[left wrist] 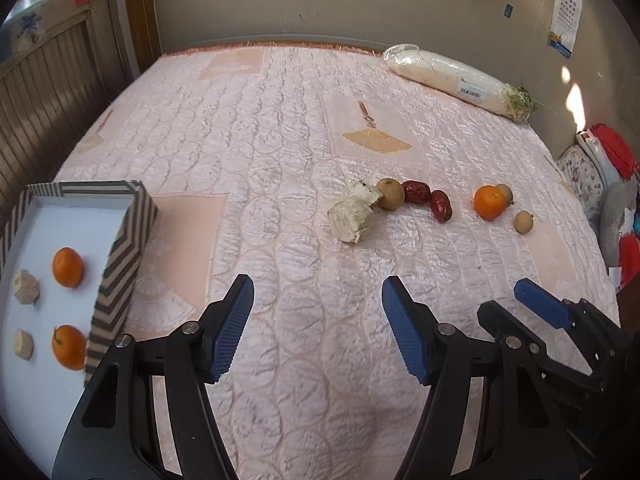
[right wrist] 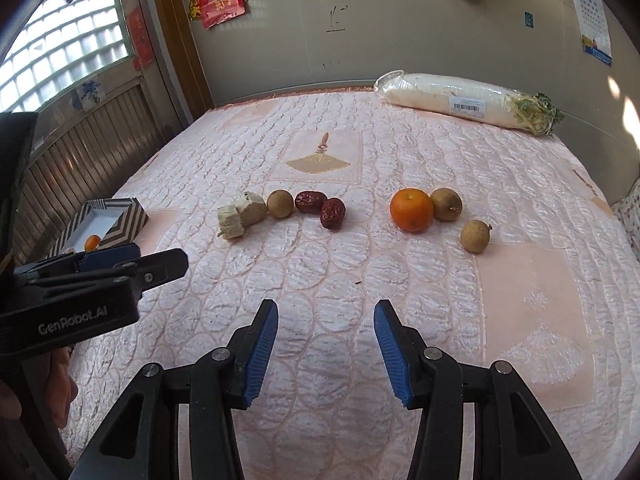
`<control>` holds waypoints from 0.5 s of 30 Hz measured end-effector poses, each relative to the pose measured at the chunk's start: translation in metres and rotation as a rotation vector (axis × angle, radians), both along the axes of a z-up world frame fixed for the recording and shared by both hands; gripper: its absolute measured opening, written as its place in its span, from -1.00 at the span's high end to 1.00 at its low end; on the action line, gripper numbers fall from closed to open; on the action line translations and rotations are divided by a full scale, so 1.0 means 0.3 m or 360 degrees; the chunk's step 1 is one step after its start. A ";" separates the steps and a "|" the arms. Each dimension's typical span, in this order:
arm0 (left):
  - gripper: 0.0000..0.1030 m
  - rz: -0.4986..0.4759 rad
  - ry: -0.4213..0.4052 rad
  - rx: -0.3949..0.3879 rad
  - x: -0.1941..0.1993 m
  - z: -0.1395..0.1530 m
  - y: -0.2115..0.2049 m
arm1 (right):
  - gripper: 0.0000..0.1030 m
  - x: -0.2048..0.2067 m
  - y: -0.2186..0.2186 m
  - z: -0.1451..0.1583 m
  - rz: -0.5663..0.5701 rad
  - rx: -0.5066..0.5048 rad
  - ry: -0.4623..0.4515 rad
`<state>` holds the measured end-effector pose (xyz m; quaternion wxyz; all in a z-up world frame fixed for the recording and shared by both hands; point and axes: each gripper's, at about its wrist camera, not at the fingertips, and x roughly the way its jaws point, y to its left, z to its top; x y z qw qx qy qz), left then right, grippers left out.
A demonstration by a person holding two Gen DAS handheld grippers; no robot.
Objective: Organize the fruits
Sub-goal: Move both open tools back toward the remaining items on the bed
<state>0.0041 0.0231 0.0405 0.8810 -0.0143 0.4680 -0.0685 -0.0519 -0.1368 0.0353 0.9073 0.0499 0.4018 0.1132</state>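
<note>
**Both grippers spread and empty above the quilt; fruit split between box and bedspread**

Left gripper (left wrist: 318, 328): blue pads wide apart, nothing between them, low over the pink quilted bedspread (left wrist: 280, 140). Right gripper (right wrist: 326, 354): pads likewise parted, holding nothing. In the left wrist view the right tool shows at 4 o'clock, just beside the left one; in the right wrist view the left tool sits at 9 o'clock.

Striped box (left wrist: 124, 256) at 9 o'clock of the left wrist view, white inside. In it: two oranges, near orange (left wrist: 69, 347) and far orange (left wrist: 68, 267), each with a pale chunk to its left, near chunk (left wrist: 23, 344) and far chunk (left wrist: 26, 287). All four lie apart from one another.

Loose fruit farther out on the bedspread, running 12 to 2 o'clock from the left gripper. Two pale fibrous chunks (left wrist: 352, 214) touch each other; the farther one touches a brown longan (left wrist: 390, 194). Next come two red dates (left wrist: 428, 198), the first against the longan, the second just beside the first. A gap, then a loose orange (left wrist: 489, 202) with a second longan (left wrist: 505, 192) touching it behind. A third longan (left wrist: 524, 222) lies near, apart from both.

Far edge at 1 o'clock: wrapped white radish (left wrist: 456, 80) with a barcode label, leafy end pointing right, near the wall (left wrist: 360, 0).
</note>
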 end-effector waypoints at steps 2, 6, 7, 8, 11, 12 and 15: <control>-0.30 0.0007 0.0023 -0.0027 0.031 -0.006 -0.012 | 0.06 0.009 -0.008 -0.001 0.0000 0.0001 -0.0005; -0.31 0.0027 0.0020 -0.0002 0.081 -0.007 -0.046 | 0.06 0.018 -0.037 0.002 -0.0016 0.0005 -0.0011; -0.31 0.0036 0.0017 0.0014 0.093 -0.008 -0.055 | 0.06 0.021 -0.047 0.003 -0.0022 0.0004 -0.0015; -0.30 0.0042 0.0019 0.0019 0.104 -0.009 -0.061 | 0.06 0.027 -0.056 0.004 -0.0024 0.0008 -0.0014; -0.30 0.0056 0.0023 0.0031 0.127 -0.012 -0.069 | 0.06 0.052 -0.072 0.009 -0.0009 0.0012 -0.0022; -0.30 0.0062 0.0024 0.0044 0.133 -0.014 -0.071 | 0.06 0.063 -0.072 0.010 0.0000 0.0007 -0.0028; -0.30 0.0059 0.0046 0.0066 0.151 -0.031 -0.077 | 0.06 0.112 -0.059 0.010 0.0055 -0.0008 -0.0016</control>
